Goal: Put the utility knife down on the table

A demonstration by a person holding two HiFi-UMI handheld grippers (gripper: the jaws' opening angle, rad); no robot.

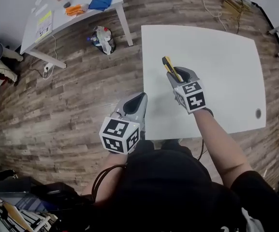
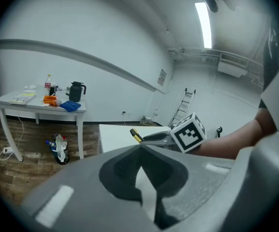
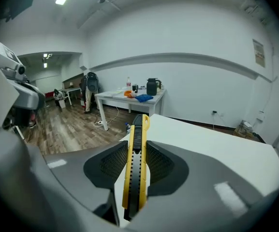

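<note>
A yellow and black utility knife (image 3: pixel 136 163) sticks out forward from between the jaws of my right gripper (image 3: pixel 135 178), which is shut on it. In the head view that knife (image 1: pixel 169 67) is held over the left part of the white table (image 1: pixel 216 57), with the right gripper (image 1: pixel 179 77) behind it. My left gripper (image 1: pixel 138 100) hovers at the table's near left corner, shut with nothing in it. From the left gripper view, its jaws (image 2: pixel 141 166) meet, and the knife (image 2: pixel 136 135) shows beyond with the right gripper's marker cube (image 2: pixel 188 132).
A second white table (image 1: pixel 57 13) stands at the back left with a blue cloth (image 1: pixel 101 1), an orange item and bottles on it. A bag of bottles (image 1: pixel 103 39) lies on the wooden floor beside its leg. A ladder (image 2: pixel 182 108) leans on the far wall.
</note>
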